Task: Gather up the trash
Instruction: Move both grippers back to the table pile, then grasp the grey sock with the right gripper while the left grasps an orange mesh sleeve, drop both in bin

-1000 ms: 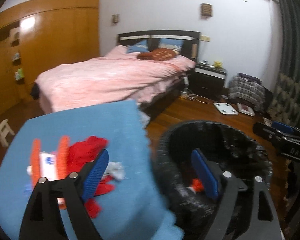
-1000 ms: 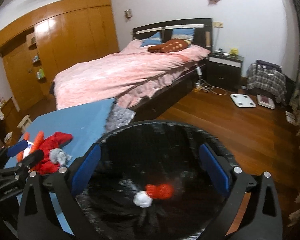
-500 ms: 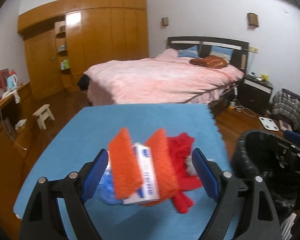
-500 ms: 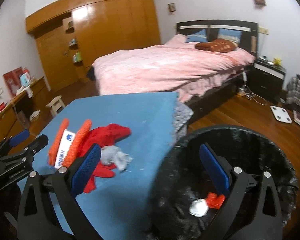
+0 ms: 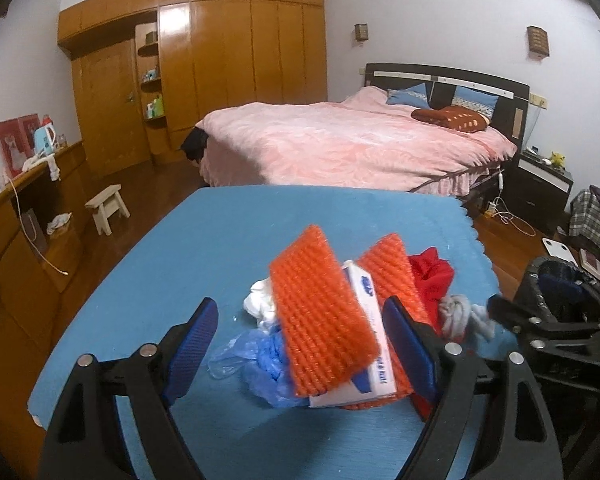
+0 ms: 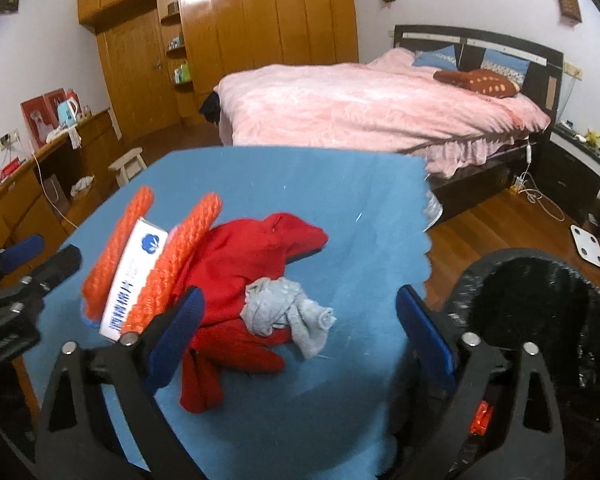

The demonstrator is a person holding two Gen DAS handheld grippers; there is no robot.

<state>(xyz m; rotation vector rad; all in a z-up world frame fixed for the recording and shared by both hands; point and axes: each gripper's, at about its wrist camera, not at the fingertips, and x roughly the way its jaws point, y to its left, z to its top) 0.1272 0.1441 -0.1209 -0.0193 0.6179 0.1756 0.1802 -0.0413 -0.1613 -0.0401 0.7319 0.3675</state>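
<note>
now that both views have swung from the black-lined round bin [image 6: 540, 320] to the blue-covered table [image 6: 340, 200], the wide-open left gripper [image 5: 300, 344] frames the orange-mesh-wrapped white box [image 5: 324, 320] at centre frame, while the right gripper [image 6: 300, 332], empty, jaws closing, brackets the crumpled grey wad [image 6: 288, 312] at lower centre: next pickups.

I'm in a home bedroom: big bed [image 5: 352, 148] with pink bedding, wooden built-in wardrobe [image 5: 220, 68], nightstand [image 5: 546, 184], bathroom scale [image 6: 588, 246] on the hardwood floor [image 6: 500, 216].
</note>
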